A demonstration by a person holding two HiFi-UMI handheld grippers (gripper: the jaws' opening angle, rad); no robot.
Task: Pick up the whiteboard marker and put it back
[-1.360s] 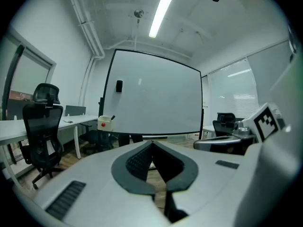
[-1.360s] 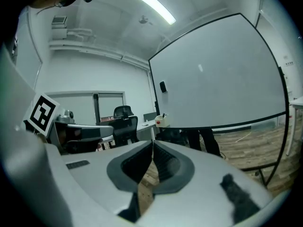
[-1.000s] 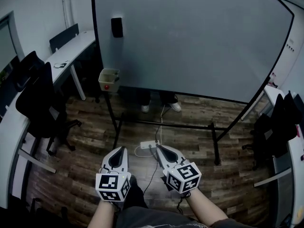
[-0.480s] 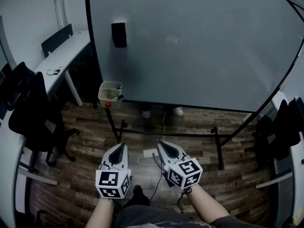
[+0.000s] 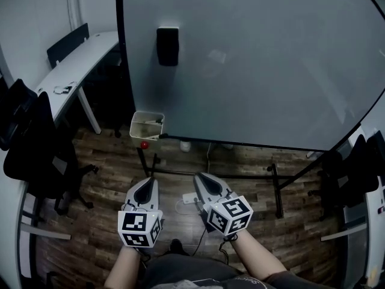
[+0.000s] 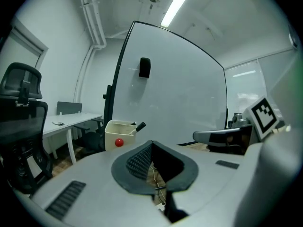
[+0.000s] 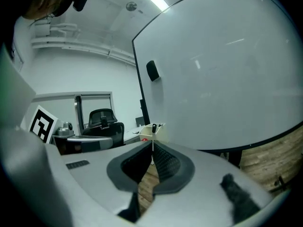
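A cream holder box (image 5: pixel 147 126) hangs at the lower left corner of the whiteboard (image 5: pixel 258 59). A whiteboard marker (image 5: pixel 154 121) lies in it, and its dark cap pokes out in the left gripper view (image 6: pixel 139 126). The right gripper view also shows the box (image 7: pixel 152 131). My left gripper (image 5: pixel 149 183) and right gripper (image 5: pixel 198 176) are side by side above the floor, well short of the box. Both point toward the board. Each has its jaws shut with nothing between them (image 6: pixel 151 144) (image 7: pixel 152 144).
A black eraser (image 5: pixel 167 46) sticks to the board above the box, and a red knob (image 5: pixel 144 144) sits under it. The board's stand (image 5: pixel 210 174) and a power strip (image 5: pixel 191 197) lie ahead on the wood floor. Office chairs (image 5: pixel 36 143) and a white desk (image 5: pixel 72 71) are at left.
Both grippers have travelled forward toward the whiteboard. The box, eraser and board now look larger and nearer. Both pairs of jaws look the same throughout.
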